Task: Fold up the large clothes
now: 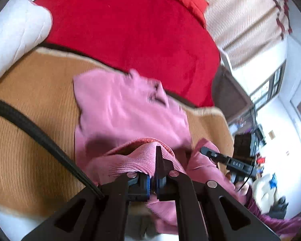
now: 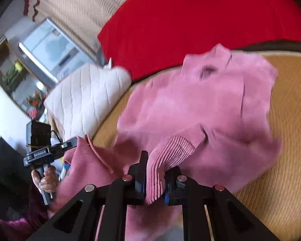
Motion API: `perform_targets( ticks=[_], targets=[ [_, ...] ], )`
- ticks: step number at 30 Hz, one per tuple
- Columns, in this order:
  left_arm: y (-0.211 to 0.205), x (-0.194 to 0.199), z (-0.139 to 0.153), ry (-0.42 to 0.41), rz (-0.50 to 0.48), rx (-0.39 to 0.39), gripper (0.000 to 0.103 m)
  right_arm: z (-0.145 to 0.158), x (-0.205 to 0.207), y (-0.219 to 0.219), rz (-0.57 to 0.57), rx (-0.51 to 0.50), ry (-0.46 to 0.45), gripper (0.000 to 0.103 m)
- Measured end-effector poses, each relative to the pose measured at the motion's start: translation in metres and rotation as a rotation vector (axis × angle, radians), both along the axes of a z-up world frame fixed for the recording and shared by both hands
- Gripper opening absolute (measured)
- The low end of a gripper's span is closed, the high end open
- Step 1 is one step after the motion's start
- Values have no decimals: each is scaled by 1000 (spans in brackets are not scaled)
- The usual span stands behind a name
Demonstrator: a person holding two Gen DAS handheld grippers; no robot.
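Pink sweater (image 1: 130, 110) ribbing pinched in both closed claws; only right view shows left hand (image 2: 48, 178)

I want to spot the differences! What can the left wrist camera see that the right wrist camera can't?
Only the left wrist view shows the thick black cable and the right gripper from the side. Only the right wrist view shows the person's hand holding the left gripper. Both show the pink sweater pinched in each camera's own shut gripper, the tan mat, the red blanket and the white quilted pillow.
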State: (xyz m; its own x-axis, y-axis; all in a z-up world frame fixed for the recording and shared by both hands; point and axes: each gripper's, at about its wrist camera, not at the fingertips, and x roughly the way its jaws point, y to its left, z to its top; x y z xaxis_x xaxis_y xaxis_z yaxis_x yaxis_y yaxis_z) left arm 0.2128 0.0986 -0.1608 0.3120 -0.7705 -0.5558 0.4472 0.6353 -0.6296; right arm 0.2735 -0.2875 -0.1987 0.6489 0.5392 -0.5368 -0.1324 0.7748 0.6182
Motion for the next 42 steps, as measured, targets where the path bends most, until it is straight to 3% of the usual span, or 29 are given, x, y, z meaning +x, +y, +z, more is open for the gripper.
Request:
perform_targets(
  ticks=[4,7,9,11,12,14,16,18,21,24,26,31,34,39,40,42],
  targets=[
    [13,76,15,17,116,-89,4,8,48,-59,-193,94,-33,13],
    [17,127,7,21,201,-109,9,-15,81,-112,-360,212,22,13],
    [9,153,-18,106,252,-105,9,-42,99,-131,-391,311,129,15],
    [3,164,-45,154,330,-94,18,-60,107,-137,-388,367,173,16],
    [2,165,-55,146,372,-90,25,-65,109,-138,-388,386,174,18],
    [-1,168,-60,126,446,-56,29,-70,119,-140,-382,433,193,21],
    [-5,168,-47,40,463,-26,40,-73,129,-145,-354,538,166,30],
    [-7,163,-38,-37,497,-2,57,-79,128,-152,-356,637,136,57],
    [1,155,-25,-119,531,-72,61,-85,108,-167,-419,769,63,67],
    [12,146,-22,-143,590,-128,71,-61,82,-185,-543,669,-74,78],
    [13,139,-20,-130,598,-101,72,-41,75,-178,-528,556,-140,78],
    [-24,128,-17,-102,463,6,72,-24,98,-120,-368,314,-70,78],
    [-46,121,-19,-128,431,137,76,-26,116,-96,-336,202,-27,76],
    [-61,129,-42,-104,438,421,79,-21,125,-85,-509,-151,-16,75],
    [-63,133,-52,-76,438,482,79,-23,126,-92,-543,-170,-12,75],
    [-62,140,-69,-23,421,495,79,-32,126,-112,-588,-134,40,75]
  ],
)
